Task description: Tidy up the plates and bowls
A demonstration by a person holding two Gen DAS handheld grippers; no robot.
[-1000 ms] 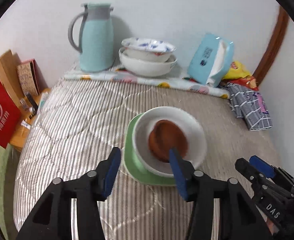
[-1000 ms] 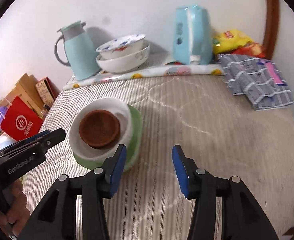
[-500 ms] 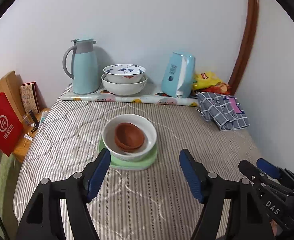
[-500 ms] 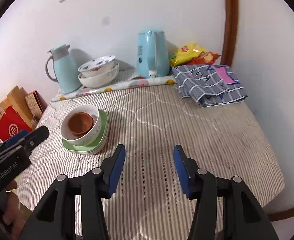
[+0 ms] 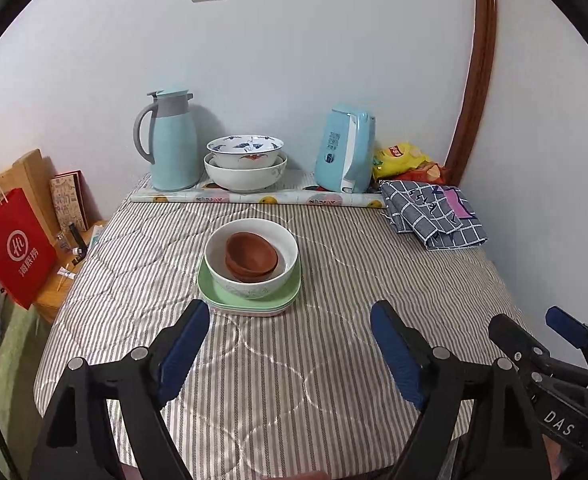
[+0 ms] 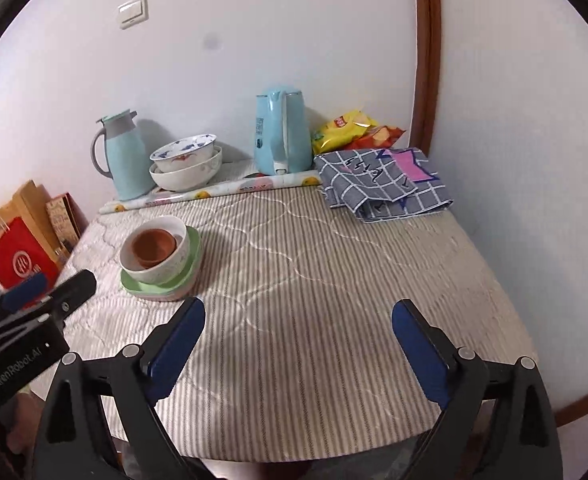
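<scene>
A brown bowl [image 5: 251, 255] sits inside a white bowl [image 5: 254, 280], which rests on stacked green plates [image 5: 250, 304] in the middle of the striped tablecloth [image 5: 294, 380]. The same stack, with its white bowl [image 6: 162, 268], lies at the left in the right wrist view. Two more bowls, a blue-patterned bowl [image 5: 245, 151] nested in a large white bowl [image 5: 244, 178], stand at the back by the wall. My left gripper [image 5: 286, 344] hangs short of the stack, its jaws opening, nothing between them. My right gripper [image 6: 298, 344] is over bare cloth to the stack's right, jaws opening and empty.
A light blue thermos jug [image 5: 172, 140] and a blue kettle [image 5: 346, 152] stand at the back wall beside snack bags [image 5: 402, 158]. A folded checked cloth [image 5: 434, 216] lies at the back right. A red paper bag [image 5: 14, 248] and boxes stand off the table's left edge.
Both grippers have pulled back and up from the stack, which now looks smaller and farther off. Both pairs of jaws have spread wider. The stack has not moved.
</scene>
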